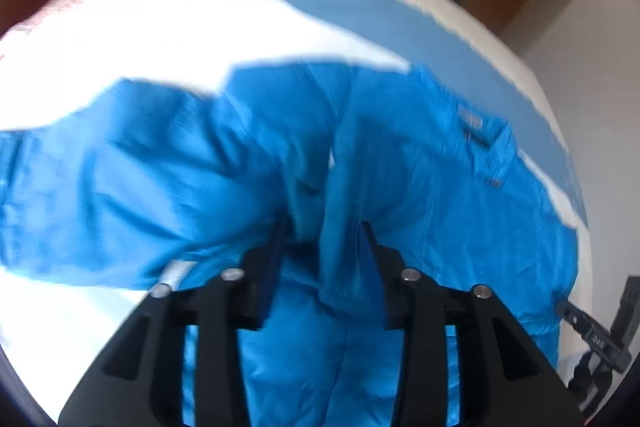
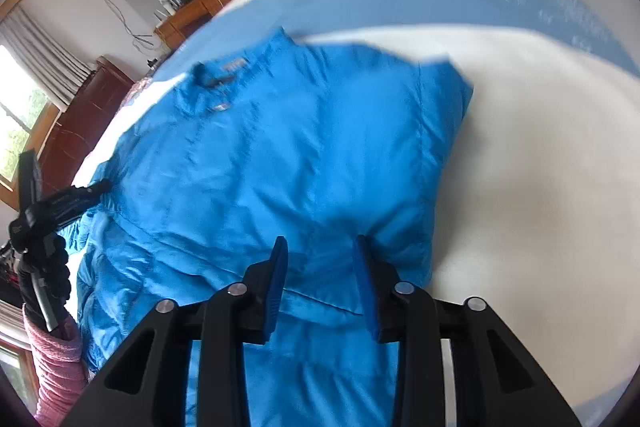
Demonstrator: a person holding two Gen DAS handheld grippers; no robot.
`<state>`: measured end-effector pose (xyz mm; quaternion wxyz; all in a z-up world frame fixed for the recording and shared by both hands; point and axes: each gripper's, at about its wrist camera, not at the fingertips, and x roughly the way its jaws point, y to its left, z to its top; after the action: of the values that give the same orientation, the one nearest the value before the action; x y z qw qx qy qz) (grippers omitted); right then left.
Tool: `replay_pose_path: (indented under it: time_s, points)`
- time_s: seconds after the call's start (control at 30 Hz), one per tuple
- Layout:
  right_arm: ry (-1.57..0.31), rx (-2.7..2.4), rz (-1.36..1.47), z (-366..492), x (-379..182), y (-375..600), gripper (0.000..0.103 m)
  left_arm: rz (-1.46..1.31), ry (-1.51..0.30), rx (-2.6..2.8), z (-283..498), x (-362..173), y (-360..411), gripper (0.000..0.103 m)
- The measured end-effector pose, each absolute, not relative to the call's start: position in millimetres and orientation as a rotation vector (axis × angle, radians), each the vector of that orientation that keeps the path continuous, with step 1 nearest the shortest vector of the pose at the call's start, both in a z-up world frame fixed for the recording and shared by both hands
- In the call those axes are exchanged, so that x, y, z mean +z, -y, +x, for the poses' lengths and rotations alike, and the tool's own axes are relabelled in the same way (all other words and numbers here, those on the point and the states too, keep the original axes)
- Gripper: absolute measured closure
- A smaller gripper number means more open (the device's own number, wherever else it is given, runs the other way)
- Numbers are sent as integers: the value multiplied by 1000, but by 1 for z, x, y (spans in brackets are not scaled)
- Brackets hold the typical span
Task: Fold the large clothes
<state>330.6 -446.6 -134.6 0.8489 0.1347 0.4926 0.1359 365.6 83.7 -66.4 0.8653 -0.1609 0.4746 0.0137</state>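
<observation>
Presently, a blue jacket (image 2: 280, 155) lies on a white-and-blue bed (image 2: 520, 167), collar (image 2: 208, 83) toward the far end, hem nearest both cameras. It occupies the middle of the mattress, with bare cover on either side.

Left gripper (image 1: 322, 227): jaws stand spread, and a raised ridge of jacket fabric runs up between them. Whether the pads actually bear on that ridge cannot be told from the left view; the gap looks too wide for a firm pinch. The bunching suggests cloth has been gathered here so that a side panel or sleeve (image 1: 100, 155) can be turned over the body.

Right gripper (image 2: 320, 243): jaws likewise spread, poised over the hem band near the jacket's lower corner, with fabric flat beneath and nothing clamped. The placement reads as lining up on a corner before taking it.

The right view shows the left gripper at the jacket's far edge, so the two tools bracket the garment's width, a sensible stance for a symmetrical fold.

Judgement: the fold is at an early stage; the body is largely flat and no completed crease is evident. Both views are motion-blurred, so fine contact is uncertain.
</observation>
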Motion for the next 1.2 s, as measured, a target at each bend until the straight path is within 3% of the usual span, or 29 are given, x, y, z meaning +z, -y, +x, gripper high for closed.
replay_pose_path:
  time_s: [0.1,0.2,0.53,0.83,0.93,1.2]
  points:
    - [-973,303,250,327,-107,436,67,-209,-889,57,351,-34,-64,63]
    - [-981,318,242,335,-100,421,67,-158,-897,-53,350,-24,-26,61]
    - [-1086,250,249,358,-157,406,69,-124,-1071,-127,382,-108,2,62]
    - [-1057,280,267,350,-157,409,65,-91,-1037,-108,381,-107,7,61]
    - [-1011,305,265,337,-137,416,63,-129,-1009,-100,363,-85,-10,53]
    - [-1038,250,269,334,-131,436,60,-236,-940,277,286,-61,-159,49]
